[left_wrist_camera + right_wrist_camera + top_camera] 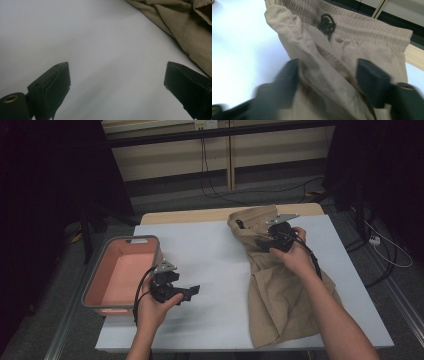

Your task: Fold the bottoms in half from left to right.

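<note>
A pair of khaki trousers (280, 285) lies crumpled on the right half of the white table (210, 255), its elastic waistband toward the far edge. A black drawstring knot (326, 23) sits on the waistband. My right gripper (267, 241) is at the waist end; in the right gripper view its jaws stand apart with a raised fold of the trousers (332, 67) between them, so the right gripper (329, 77) is open. My left gripper (192, 292) is held low over bare table at the front left, open and with nothing in it (117, 82). An edge of the trousers (190, 37) lies ahead of it.
A grey bin with a pink inside (92, 287) stands at the table's left edge, right beside my left hand. Bare white tabletop (87, 37) stretches between the bin and the trousers. Cables trail on the floor beyond the table.
</note>
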### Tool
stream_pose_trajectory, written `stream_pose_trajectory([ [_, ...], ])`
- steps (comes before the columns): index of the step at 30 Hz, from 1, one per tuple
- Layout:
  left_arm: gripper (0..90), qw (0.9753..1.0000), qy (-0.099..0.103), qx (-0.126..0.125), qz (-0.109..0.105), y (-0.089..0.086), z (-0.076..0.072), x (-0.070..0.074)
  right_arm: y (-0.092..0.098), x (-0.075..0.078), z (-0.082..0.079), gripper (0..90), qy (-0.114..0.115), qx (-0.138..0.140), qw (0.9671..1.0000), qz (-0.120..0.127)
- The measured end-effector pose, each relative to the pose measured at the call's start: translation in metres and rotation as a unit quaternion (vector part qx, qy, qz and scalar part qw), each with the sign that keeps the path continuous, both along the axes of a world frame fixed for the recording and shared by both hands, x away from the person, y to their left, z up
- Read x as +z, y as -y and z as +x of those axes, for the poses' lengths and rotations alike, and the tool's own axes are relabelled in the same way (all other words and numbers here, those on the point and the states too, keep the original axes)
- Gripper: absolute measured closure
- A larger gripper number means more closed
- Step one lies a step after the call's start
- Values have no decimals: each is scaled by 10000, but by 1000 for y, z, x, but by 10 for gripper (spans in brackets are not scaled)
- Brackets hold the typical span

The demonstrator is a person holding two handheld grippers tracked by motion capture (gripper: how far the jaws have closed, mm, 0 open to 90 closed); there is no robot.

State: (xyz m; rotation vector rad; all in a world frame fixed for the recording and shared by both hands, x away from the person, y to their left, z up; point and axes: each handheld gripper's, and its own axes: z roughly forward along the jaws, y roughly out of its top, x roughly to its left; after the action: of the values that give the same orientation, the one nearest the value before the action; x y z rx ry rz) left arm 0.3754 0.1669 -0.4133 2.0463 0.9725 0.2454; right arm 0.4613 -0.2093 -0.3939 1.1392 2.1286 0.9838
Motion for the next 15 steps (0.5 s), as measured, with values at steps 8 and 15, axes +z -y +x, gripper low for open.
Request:
stream_pose_trajectory([
  [8, 71, 10000, -3, 21, -14, -2, 1, 0, 8, -1, 3, 878, 39, -95, 9991, 419],
  [15, 73, 10000, -11, 36, -6, -3, 2, 0, 35, 0, 11, 896, 132, -610, 9932, 983],
])
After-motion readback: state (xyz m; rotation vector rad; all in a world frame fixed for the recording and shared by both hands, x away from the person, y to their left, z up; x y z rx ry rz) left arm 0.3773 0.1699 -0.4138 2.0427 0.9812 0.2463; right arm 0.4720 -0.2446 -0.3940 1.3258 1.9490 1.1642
